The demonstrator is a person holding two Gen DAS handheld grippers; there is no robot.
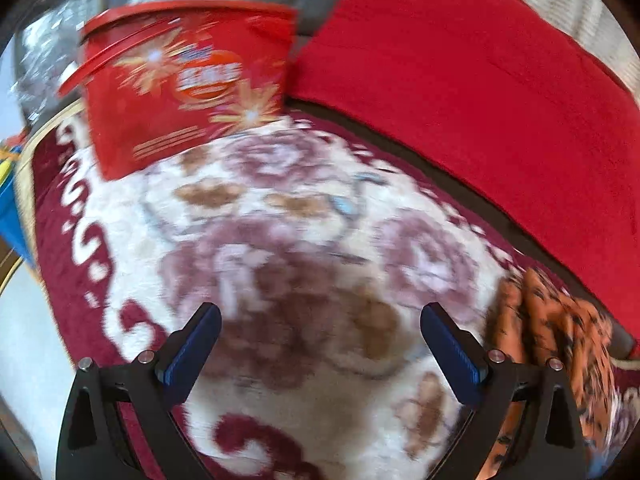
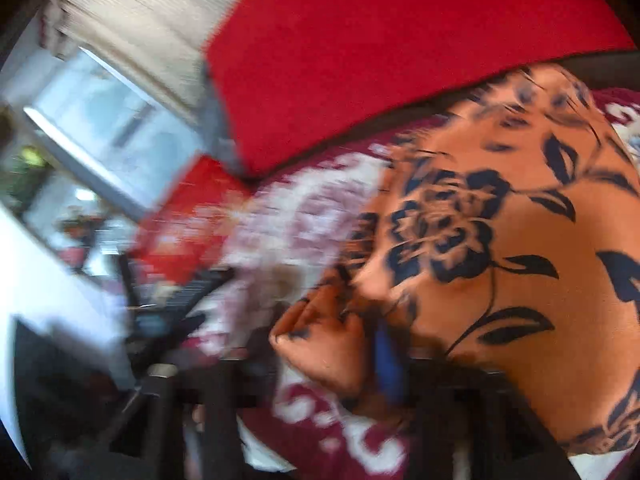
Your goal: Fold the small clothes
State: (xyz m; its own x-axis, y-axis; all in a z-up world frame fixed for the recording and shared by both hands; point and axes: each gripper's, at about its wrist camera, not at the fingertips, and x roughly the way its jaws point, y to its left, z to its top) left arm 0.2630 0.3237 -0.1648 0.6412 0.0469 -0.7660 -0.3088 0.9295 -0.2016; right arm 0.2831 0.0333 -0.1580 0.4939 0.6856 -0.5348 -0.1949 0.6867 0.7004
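Observation:
An orange garment with a dark blue flower print [image 2: 500,240] lies bunched on the floral blanket [image 2: 304,216] and fills the right of the right wrist view. My right gripper [image 2: 288,332] is open in a blurred picture. A rolled fold of the garment [image 2: 320,344] sits between its jaws, beside the blue pad of the right finger [image 2: 386,364]. The other finger is smeared by blur. In the left wrist view my left gripper [image 1: 320,340] is open and empty over the blanket [image 1: 280,240], with the garment [image 1: 560,340] just to its right.
A red printed tin [image 1: 188,84] stands on the blanket at the far left. A red cushion [image 1: 480,100] runs along the blanket's far right side and shows again as a red cushion [image 2: 360,52] in the right wrist view. A blue object [image 1: 12,216] lies off the left edge.

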